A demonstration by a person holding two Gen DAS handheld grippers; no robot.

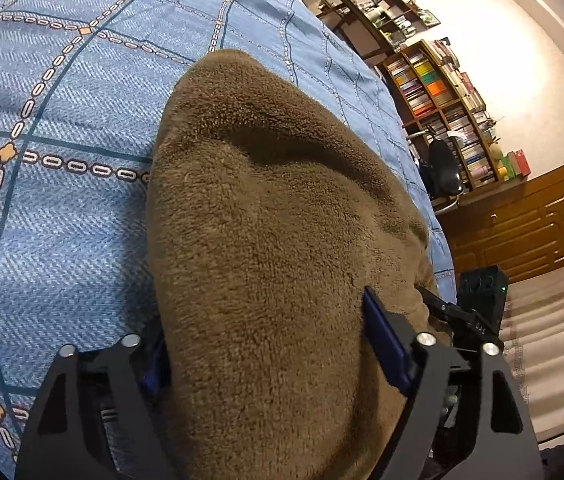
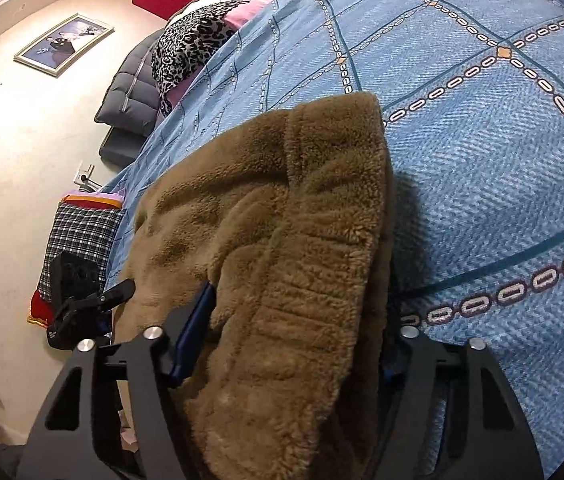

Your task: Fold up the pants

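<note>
Brown fleece pants [image 1: 274, 216] lie bunched on a blue patterned bedspread [image 1: 62, 128]. In the left wrist view the fabric fills the whole gap of my left gripper [image 1: 262, 320]. Its right blue pad [image 1: 381, 340] presses on the fleece and the left pad is mostly buried under it. In the right wrist view a ribbed edge of the pants [image 2: 289, 240] sits in my right gripper [image 2: 301, 300]. The left blue pad [image 2: 194, 332] pushes into the fabric, and the fleece drapes over and hides the right finger. Both grippers hold the near end of the pants, side by side.
The bedspread [image 2: 481, 160] stretches far beyond the pants. A bookshelf [image 1: 437, 92], an office chair [image 1: 445, 168] and a wooden cabinet [image 1: 529, 224] stand past the bed's right edge. Pillows [image 2: 190, 44], a dark quilt [image 2: 130, 96] and a checked bag [image 2: 82, 240] lie to the left.
</note>
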